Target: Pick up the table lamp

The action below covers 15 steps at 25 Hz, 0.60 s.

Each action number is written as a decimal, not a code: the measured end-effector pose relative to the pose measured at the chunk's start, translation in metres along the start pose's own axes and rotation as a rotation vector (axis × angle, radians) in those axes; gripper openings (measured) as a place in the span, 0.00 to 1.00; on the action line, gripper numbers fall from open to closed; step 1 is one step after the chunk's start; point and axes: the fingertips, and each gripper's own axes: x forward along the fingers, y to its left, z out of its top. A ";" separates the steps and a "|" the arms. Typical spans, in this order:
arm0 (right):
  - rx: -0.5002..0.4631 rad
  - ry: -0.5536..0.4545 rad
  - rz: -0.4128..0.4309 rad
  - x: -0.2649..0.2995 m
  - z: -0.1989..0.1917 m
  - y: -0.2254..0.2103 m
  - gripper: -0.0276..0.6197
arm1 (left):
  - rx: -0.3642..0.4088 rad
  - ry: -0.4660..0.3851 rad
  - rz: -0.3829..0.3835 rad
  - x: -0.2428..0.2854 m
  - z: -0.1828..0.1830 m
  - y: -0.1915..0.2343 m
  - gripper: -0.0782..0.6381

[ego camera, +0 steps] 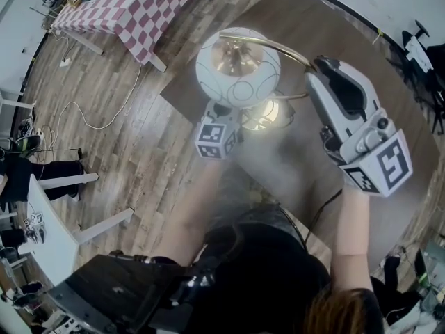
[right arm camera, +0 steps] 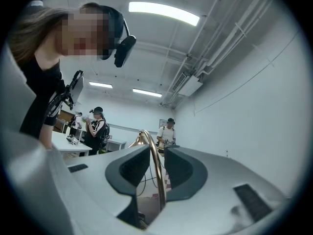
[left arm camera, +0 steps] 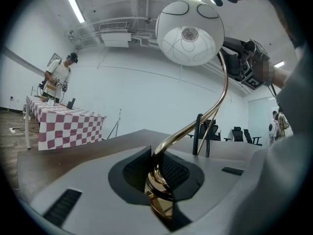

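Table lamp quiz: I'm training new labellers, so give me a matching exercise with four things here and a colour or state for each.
1 lamp shade
2 lamp stem
3 tablecloth
4 left tool

A gold
B checked red and white
C white
D shut on the lamp stem

Pairs: 1-C, 2-A, 3-B, 4-D

Table lamp (ego camera: 238, 67) stands upright: white globe shade with thin looped lines up top, brass stem sweeping down in a curve to a brass base, over the brown table (ego camera: 292, 12), near its edge.
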 end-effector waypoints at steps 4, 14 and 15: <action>-0.021 0.017 0.044 0.010 -0.003 0.003 0.23 | 0.005 0.004 0.007 0.001 -0.003 0.001 0.17; -0.026 -0.024 0.135 0.028 0.004 0.017 0.19 | 0.005 -0.010 -0.004 0.000 0.001 -0.001 0.17; -0.028 -0.029 0.138 0.029 0.005 0.017 0.19 | 0.003 -0.010 -0.006 0.001 0.002 -0.002 0.17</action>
